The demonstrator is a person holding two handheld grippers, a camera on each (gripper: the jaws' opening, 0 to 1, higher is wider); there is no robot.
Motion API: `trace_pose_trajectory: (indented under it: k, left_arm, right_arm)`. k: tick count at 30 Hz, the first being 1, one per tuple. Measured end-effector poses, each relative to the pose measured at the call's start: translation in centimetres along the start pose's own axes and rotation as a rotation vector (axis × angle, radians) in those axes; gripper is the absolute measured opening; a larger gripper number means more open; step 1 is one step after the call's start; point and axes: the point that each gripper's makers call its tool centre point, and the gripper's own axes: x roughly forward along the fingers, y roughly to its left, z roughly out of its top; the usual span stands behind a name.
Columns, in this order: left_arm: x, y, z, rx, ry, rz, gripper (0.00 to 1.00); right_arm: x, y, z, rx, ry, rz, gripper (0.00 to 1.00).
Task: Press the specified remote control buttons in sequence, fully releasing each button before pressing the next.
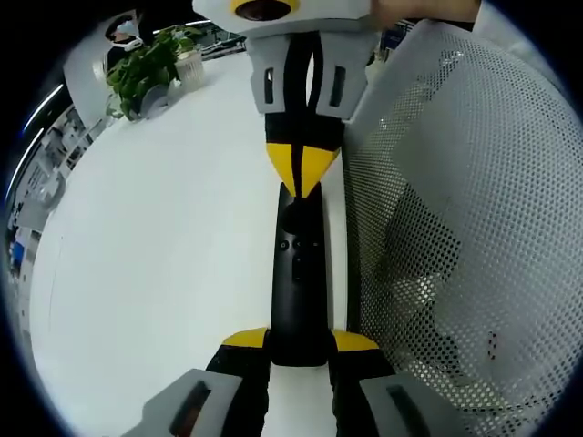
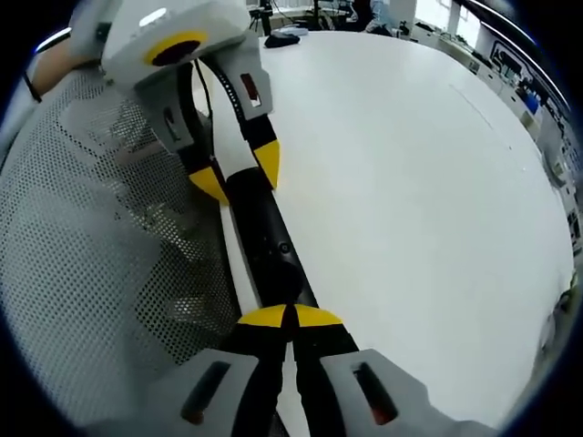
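My left gripper (image 1: 299, 344) pinched the black remote (image 1: 299, 273) by its near end; my right gripper (image 2: 291, 317) — jaws pressed together — touched its face from twelve o'clock.

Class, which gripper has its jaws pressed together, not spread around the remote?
The right gripper: jaws together, tips on the remote; the left gripper has its jaws clasping the remote's end.

White tabletop (image 1: 164, 237), broad and bare across most of its surface; white mesh chair back (image 1: 465, 228) right beside its edge, perforated w/ small holes; potted green plant (image 1: 146, 68) at far corner of tabletop, small pale container (image 1: 189, 68) just beside it; in right gripper view, dark item (image 2: 284, 38) lying at far end of tabletop; office desks blurred in bkgd.
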Motion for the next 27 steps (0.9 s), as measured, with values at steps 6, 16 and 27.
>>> trace_pose_trajectory:
  k: [6,16,27]
  left_arm:
    - [-0.01,-0.02,0.00,-0.003,-0.001,0.001,0.25]
    - [-0.04,-0.02,0.00,-0.002,-0.003,-0.001,0.25]
    - [-0.11,-0.02,0.02,0.000,-0.001,-0.001,0.25]
  right_arm:
    - [0.02,0.08,0.04,-0.025,0.014,0.013,0.00]
    - [0.28,0.85,0.73,-0.084,0.010,0.007,0.01]
    - [0.35,0.54,0.88,-0.178,0.047,-0.025,0.00]
